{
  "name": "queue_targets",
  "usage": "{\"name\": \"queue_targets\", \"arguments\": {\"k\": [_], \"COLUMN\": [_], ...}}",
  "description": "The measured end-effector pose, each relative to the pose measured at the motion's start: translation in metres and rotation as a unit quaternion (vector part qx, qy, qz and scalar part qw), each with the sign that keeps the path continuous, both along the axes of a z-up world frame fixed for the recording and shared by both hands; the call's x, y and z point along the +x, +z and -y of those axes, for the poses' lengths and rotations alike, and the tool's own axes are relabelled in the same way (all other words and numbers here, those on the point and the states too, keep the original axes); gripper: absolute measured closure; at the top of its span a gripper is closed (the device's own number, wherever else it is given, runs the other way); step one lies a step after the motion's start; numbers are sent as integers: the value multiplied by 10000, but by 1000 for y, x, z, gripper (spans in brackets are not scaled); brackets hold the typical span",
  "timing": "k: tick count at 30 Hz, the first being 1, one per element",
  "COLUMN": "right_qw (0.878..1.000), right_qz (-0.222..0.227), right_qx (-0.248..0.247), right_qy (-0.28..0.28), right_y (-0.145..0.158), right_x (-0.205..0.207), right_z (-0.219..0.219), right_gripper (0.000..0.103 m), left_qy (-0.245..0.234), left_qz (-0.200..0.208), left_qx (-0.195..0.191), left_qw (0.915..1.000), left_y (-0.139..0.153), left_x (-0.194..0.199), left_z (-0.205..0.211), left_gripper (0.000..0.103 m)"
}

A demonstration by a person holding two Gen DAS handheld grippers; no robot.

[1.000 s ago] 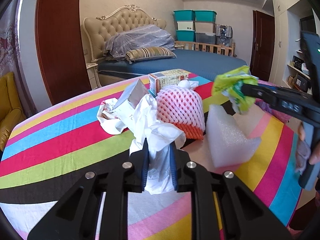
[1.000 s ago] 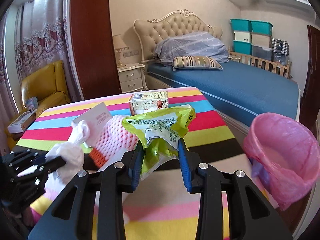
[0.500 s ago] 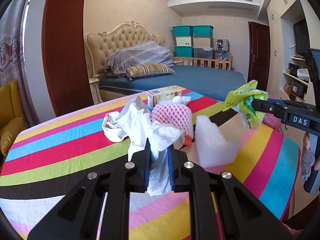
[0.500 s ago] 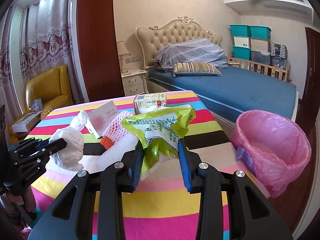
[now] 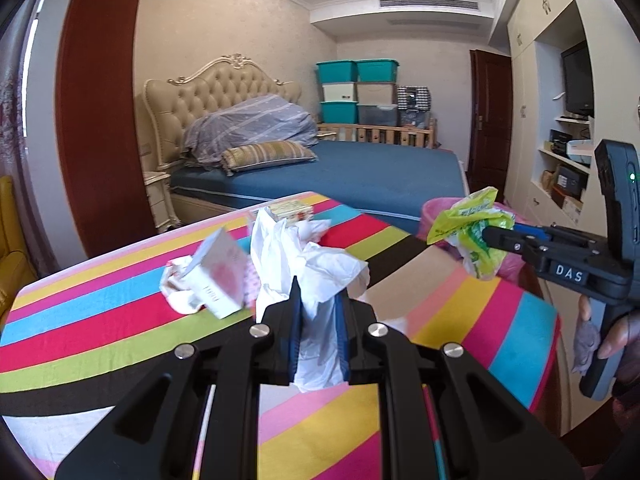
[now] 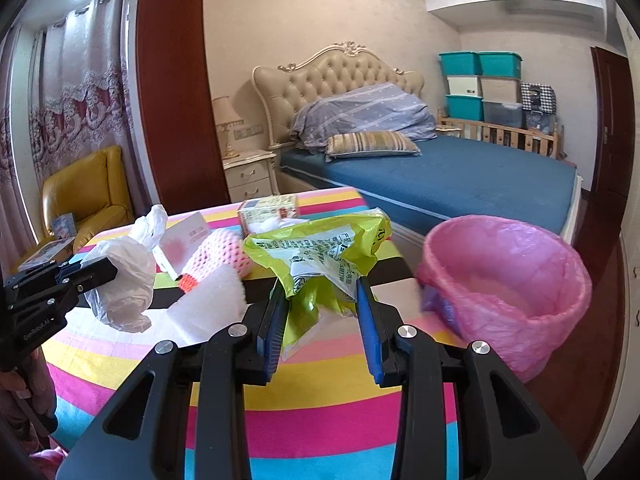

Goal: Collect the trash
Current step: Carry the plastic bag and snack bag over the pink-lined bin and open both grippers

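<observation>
My left gripper (image 5: 318, 300) is shut on a crumpled white plastic bag (image 5: 312, 264) and holds it above the striped table (image 5: 100, 320). The bag also shows in the right wrist view (image 6: 124, 276), with the left gripper (image 6: 108, 270) on it. My right gripper (image 6: 322, 288) is shut on a yellow-green wrapper (image 6: 320, 252), held above the table's right side. It shows in the left wrist view too (image 5: 472, 232). A bin lined with a pink bag (image 6: 508, 284) stands just off the table's right edge, to the right of the wrapper.
On the table lie a pink foam fruit net (image 6: 218, 256), a white foam piece (image 6: 208, 304), a white-and-pink carton (image 5: 220, 280), crumpled paper (image 5: 176, 284) and a small printed box (image 6: 268, 210). A bed (image 6: 440, 176) stands behind and a yellow armchair (image 6: 88, 196) at left.
Both grippers have risen and shifted right with their trash. The pink bin has come closer to the right gripper. The table's trash pile now sits lower and further left in both views.
</observation>
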State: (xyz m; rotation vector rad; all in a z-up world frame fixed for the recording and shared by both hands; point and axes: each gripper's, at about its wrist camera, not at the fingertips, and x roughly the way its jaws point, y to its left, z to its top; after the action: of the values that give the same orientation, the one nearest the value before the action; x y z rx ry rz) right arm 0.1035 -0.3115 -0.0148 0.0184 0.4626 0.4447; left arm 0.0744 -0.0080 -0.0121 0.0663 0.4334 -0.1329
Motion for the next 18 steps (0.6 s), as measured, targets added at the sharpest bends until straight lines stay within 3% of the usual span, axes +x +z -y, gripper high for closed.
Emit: {"name": "queue_targets", "arguments": {"k": [10, 18], "right_qw": [9984, 9941], "right_qz": [190, 303], "right_qx": [-26, -243], "right_qy": [-537, -1015], "right_y": [9, 14], "right_x": [5, 23], "right_z": [55, 105], "right_gripper": [69, 69], "left_qy": [-702, -1275], "left_qz": [-14, -124], "left_qx": [-166, -279], "left_qw": [9974, 9914], "left_y": [16, 24], "left_x": [33, 81], "left_z": [48, 107], "left_gripper": [88, 88]}}
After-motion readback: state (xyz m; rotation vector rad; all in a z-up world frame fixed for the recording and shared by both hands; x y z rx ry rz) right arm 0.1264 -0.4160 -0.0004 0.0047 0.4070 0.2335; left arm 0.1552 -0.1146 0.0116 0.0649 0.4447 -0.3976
